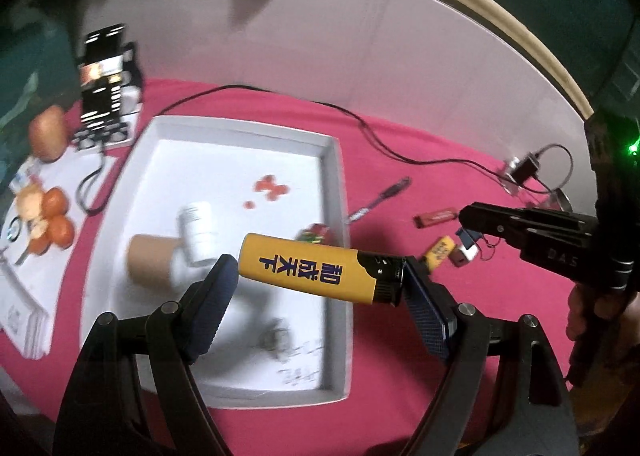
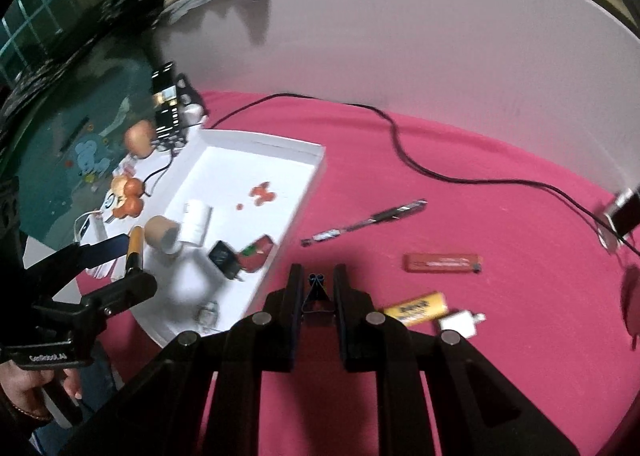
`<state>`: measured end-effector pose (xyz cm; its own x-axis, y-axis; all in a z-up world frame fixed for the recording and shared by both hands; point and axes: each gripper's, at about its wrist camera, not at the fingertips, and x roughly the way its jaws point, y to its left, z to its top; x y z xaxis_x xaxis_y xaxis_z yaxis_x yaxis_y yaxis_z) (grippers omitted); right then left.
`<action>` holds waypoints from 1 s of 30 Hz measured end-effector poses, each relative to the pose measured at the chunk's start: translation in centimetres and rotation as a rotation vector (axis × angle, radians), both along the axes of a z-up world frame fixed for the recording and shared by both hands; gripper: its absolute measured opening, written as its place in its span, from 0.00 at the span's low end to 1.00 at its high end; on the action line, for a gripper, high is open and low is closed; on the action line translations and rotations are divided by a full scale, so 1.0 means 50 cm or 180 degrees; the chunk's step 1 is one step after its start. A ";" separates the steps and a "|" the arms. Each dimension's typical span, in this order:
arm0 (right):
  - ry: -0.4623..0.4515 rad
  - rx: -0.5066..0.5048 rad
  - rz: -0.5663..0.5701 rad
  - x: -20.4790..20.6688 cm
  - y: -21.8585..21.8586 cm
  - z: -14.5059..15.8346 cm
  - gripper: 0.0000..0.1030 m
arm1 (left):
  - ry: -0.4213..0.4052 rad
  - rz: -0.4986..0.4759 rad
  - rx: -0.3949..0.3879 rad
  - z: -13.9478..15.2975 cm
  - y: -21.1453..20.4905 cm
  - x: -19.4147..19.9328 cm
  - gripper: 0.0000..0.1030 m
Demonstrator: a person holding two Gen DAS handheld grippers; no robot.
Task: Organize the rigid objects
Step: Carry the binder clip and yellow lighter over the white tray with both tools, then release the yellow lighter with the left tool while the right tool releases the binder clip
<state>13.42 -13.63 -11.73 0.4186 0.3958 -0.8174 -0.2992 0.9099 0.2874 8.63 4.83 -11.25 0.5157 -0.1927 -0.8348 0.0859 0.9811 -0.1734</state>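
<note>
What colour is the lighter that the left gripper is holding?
The plastic lighter is yellow with dark blue writing and a black top, clearest in the left wrist view.

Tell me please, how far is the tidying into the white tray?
Done: a white bottle, a cardboard tube and a black charger lie in the white tray. In hand: the left gripper carries a yellow lighter; the right gripper holds a binder clip. Left: pen, red lighter.

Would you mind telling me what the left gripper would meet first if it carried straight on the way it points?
Probably the floor of the white tray: the left gripper, closed on a yellow lighter, points down into it. Depth is hard to judge.
</note>
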 end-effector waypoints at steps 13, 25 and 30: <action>0.0005 0.0031 0.0469 -0.004 0.164 0.000 0.12 | 0.0140 0.0452 -0.0021 -0.014 0.145 -0.055 0.80; 0.0036 -0.0137 0.0926 0.003 0.294 -0.020 0.12 | 0.0308 0.0710 -0.0032 -0.051 0.216 -0.062 0.80; 0.0045 -0.0238 0.1088 0.005 0.333 -0.033 0.12 | 0.0419 0.0717 -0.0047 -0.076 0.223 -0.047 0.80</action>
